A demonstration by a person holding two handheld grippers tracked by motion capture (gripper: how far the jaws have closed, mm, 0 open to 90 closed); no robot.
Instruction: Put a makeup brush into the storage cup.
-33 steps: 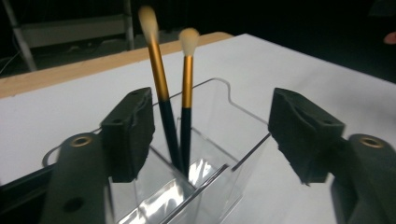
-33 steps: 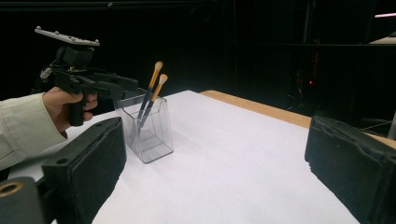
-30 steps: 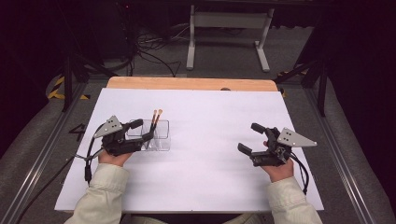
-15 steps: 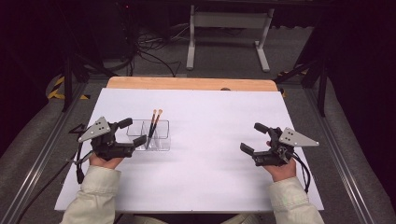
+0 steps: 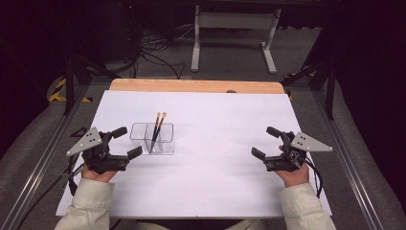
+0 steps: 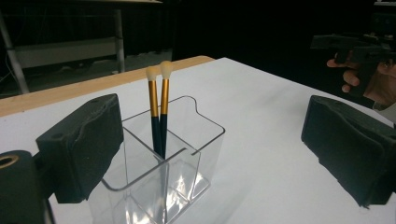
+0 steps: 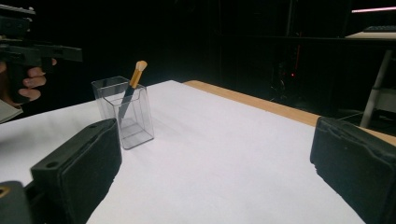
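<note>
A clear two-compartment holder (image 5: pixel 139 132) stands on the white table, left of centre. Two gold-and-black makeup brushes (image 5: pixel 158 125) lean upright in it beside the divider, bristles up. My left gripper (image 5: pixel 129 141) is just left of the holder, open; its jaws have just been opening, with nothing pressed between them. In the left gripper view the holder (image 6: pixel 201 154) and brushes (image 6: pixel 159 107) stand close ahead of my left gripper (image 6: pixel 212 126). My right gripper (image 5: pixel 263 142) rests open at the table's right, empty. The right gripper view shows the holder (image 7: pixel 135 126) far off to the left.
White sheet (image 5: pixel 215 167) covers the table, with a wooden strip (image 5: pixel 191 86) along the far edge. Metal rails run down both sides. A stand and cables sit on the dark floor beyond. The other hand's gripper (image 6: pixel 355 46) shows at the upper right of the left gripper view.
My left gripper has drawn back to the left, away from the holder, and its jaws stand wider. The holder, the brushes and the right gripper stay where they were.
</note>
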